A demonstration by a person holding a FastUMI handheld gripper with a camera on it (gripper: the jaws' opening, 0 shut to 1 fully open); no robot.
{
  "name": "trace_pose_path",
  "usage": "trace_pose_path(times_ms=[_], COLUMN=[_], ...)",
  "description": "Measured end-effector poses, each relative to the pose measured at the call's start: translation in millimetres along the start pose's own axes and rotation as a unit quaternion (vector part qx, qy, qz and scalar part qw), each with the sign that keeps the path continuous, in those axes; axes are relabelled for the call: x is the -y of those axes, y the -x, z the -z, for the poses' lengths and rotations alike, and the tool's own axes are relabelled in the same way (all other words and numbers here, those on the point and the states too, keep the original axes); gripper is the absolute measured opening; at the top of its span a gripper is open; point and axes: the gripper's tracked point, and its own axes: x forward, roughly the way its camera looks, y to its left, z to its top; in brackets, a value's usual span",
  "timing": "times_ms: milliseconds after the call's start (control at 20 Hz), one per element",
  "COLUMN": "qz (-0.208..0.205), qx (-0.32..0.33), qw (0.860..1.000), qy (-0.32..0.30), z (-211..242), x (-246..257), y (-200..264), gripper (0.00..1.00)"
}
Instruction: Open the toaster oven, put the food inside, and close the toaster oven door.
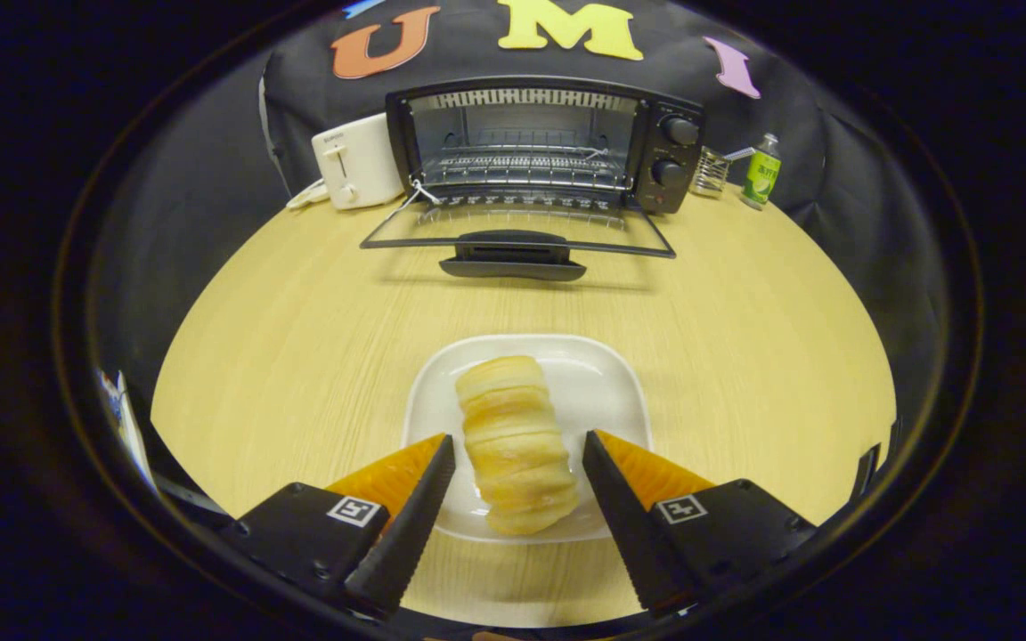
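At lower centre of the frame, a pale ridged pastry roll (513, 454) lies on a white square plate (606, 383), flanked untouched by the spread-wide gripper (517, 467). If pinched off-centre, it could be crushed or rolled away. At upper centre, the black toaster oven (549, 142) stands open.

One black toaster oven (535, 142) with its glass door (517, 230) down is standing at the back of the one pale wooden counter (299, 329), showing two round black knobs (679, 131) and one wire rack (522, 165). One white pop-up toaster (355, 162) is sitting beside it, with one small ribbed glass jar (709, 172) and one green-labelled bottle (761, 173). One white square plate (602, 392) is carrying one golden layered pastry roll (513, 441), lying between the two fingers of the one tool (519, 463), which are standing apart.
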Motion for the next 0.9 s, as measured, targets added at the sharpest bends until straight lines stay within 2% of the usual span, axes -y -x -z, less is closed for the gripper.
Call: trace_pose_path(times_ms=[200, 450, 700, 900], qz=[-0.039, -0.03, -0.036, -0.133], qx=[0.013, 0.019, 0.04, 0.045], qw=[0.999, 0.999, 0.998, 0.984], qy=[-0.02, 0.004, -0.033, -0.105], z=[-4.4, -2.6, -14.0, -30.4], x=[-7.2, -7.5, -7.1, -33.7], y=[0.3, -0.4, 11.3, 34.3], gripper=[0.87, 0.67, 0.55, 0.54])
